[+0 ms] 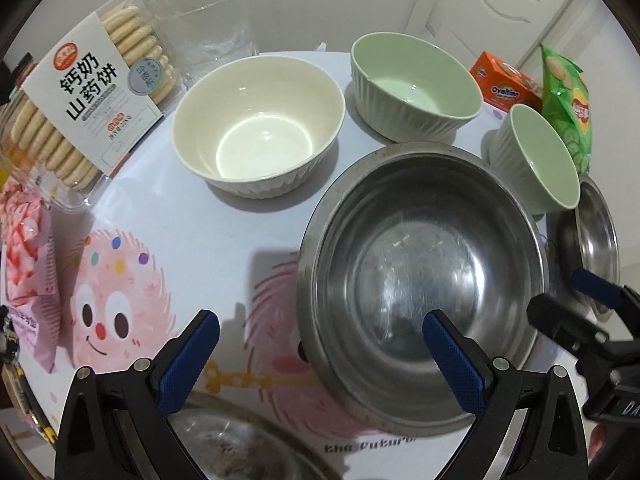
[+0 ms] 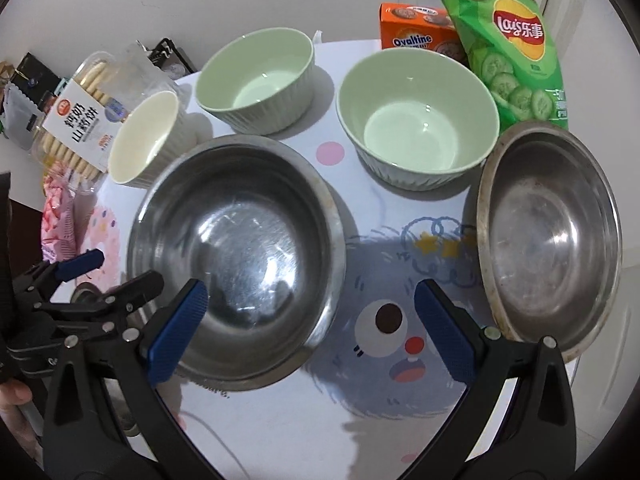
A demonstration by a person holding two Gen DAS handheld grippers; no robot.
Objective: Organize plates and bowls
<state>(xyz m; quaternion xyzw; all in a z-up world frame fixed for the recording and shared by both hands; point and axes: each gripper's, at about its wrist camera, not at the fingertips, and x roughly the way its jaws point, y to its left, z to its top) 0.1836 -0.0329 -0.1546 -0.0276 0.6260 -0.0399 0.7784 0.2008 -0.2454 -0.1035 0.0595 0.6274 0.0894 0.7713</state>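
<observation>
A large steel bowl [image 1: 420,276] [image 2: 236,256] sits on the table in front of both grippers. Behind it stand a cream ribbed bowl [image 1: 260,124] [image 2: 144,140] and two green ribbed bowls [image 1: 416,84] [image 1: 536,156], also in the right wrist view [image 2: 256,80] [image 2: 416,116]. A steel plate [image 2: 548,236] [image 1: 596,240] lies at the right. Another steel dish [image 1: 240,444] lies under my left gripper. My left gripper [image 1: 320,360] is open, its right finger over the steel bowl. My right gripper [image 2: 308,332] is open and empty, its left finger over the bowl's near rim.
A biscuit box [image 1: 80,92] [image 2: 80,116], a glass [image 1: 216,24] and a pink snack bag [image 1: 28,264] stand at the left. An orange Ovaltine box [image 2: 416,28] [image 1: 504,80] and a green crisps bag [image 2: 504,40] [image 1: 568,100] stand at the back right. The table [image 2: 360,420] has a cartoon cloth.
</observation>
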